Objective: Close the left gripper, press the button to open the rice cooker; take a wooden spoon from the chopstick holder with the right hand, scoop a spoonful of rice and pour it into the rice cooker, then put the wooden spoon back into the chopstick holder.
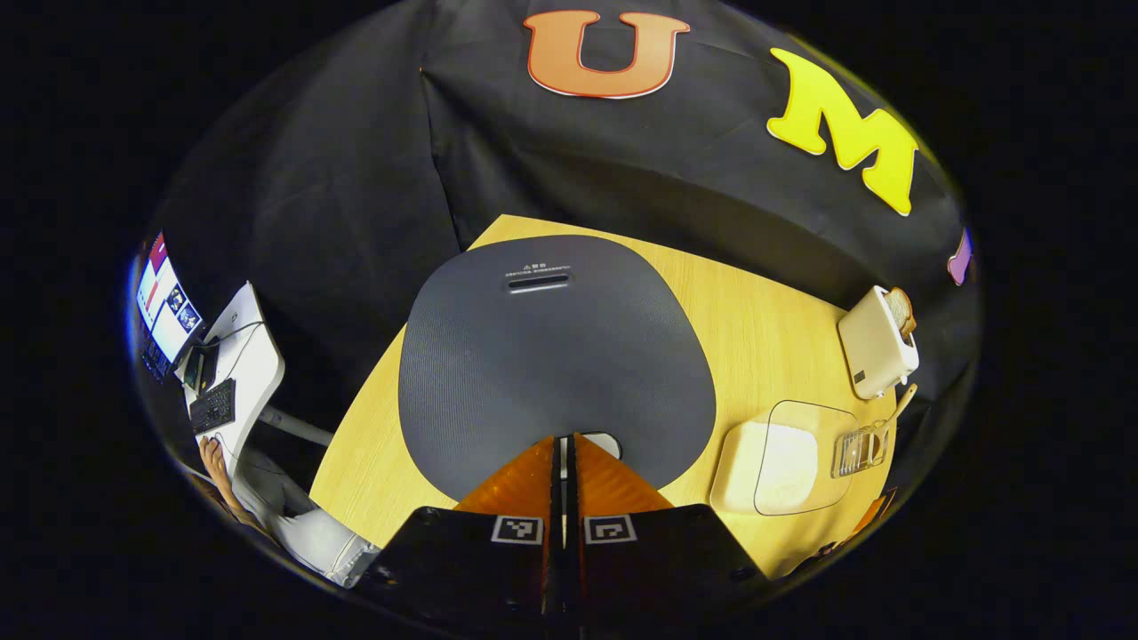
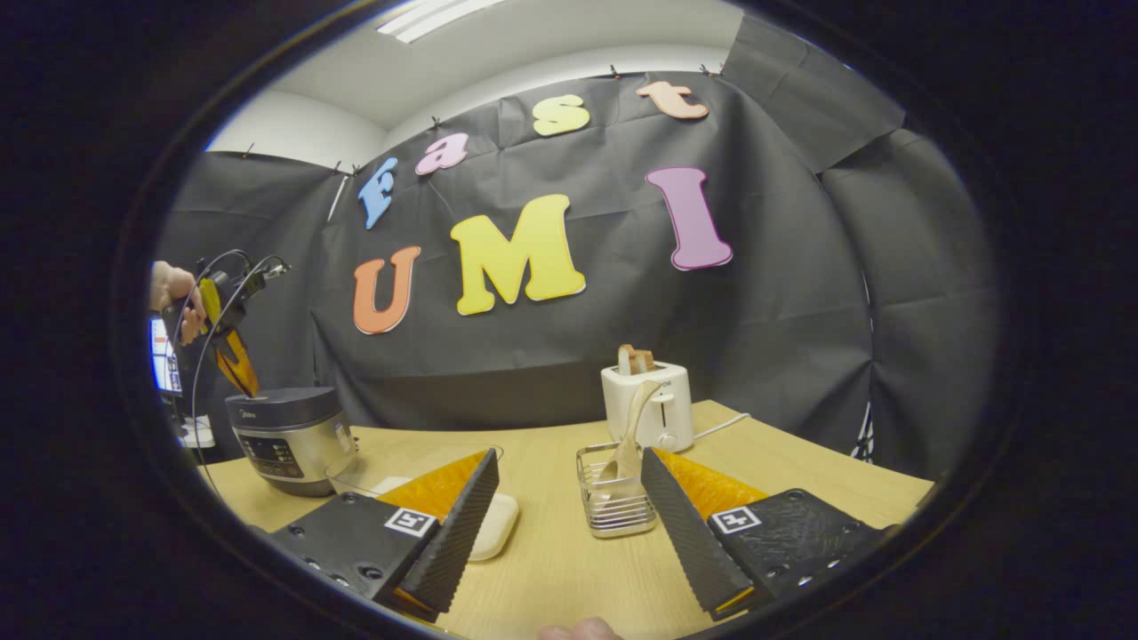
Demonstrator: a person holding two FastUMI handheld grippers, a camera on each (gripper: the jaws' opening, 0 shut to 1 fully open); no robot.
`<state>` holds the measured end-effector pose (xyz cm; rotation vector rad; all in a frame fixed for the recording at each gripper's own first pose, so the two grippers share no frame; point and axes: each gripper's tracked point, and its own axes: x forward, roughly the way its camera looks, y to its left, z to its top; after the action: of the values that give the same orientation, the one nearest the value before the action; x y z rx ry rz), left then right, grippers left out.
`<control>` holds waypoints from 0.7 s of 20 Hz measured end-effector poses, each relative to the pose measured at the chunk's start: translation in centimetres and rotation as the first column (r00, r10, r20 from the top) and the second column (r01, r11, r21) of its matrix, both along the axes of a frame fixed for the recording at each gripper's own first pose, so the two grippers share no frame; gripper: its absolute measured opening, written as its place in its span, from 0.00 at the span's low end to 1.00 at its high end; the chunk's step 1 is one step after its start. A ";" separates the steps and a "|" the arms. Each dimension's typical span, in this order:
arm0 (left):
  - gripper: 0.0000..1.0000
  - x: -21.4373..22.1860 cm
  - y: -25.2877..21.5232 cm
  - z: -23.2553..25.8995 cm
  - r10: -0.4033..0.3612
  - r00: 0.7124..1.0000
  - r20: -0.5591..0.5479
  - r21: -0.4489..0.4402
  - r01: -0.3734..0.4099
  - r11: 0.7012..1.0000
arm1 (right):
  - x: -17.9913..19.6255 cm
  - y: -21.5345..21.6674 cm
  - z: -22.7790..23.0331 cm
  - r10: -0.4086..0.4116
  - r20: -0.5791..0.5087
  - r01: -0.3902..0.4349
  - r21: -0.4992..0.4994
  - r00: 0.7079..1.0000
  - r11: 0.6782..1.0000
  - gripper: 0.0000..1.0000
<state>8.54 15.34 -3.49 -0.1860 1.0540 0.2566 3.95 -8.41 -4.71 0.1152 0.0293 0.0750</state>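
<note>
So you've got the left gripper pinched together with nothing between the fingers, hanging right over the rice cooker, tips pointing down at the near edge of the lid where a pale button peeks out just beside them. That makes sense: fingers pressed together give you one solid poker for the button instead of two prongs that could straddle it. The lid looks down, so I'd say you're on the very first step and the press hasn't landed. In the right gripper view the cooker sits at the far left of the wooden table with that same gripper poised above it. Your right gripper is spread wide, holding nothing, parked low over the table and already lined up with the wire chopstick holder between its fingers, wooden spoon leaning upright in it. Good staging for the grab. The clear rice container sits between cooker and holder, so the scoop is a short hop. The toaster behind the holder is just bystanding.
</note>
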 end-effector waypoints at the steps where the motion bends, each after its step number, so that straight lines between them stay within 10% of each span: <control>1: 0.03 0.1 0.0 0.1 0.010 1.000 0.006 0.000 -0.010 1.000 | 0.1 -0.1 -0.1 0.001 -0.005 -0.001 0.004 1.000 1.000 0.94; 14: 0.10 1.4 0.0 1.9 0.000 0.994 0.110 0.054 -0.006 0.998 | -0.5 -2.3 1.0 -0.051 0.021 0.050 0.018 0.998 0.999 0.93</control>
<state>9.97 15.33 -1.63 -0.1509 0.9370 0.2750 3.45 -10.69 -3.75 0.1328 0.0043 0.0259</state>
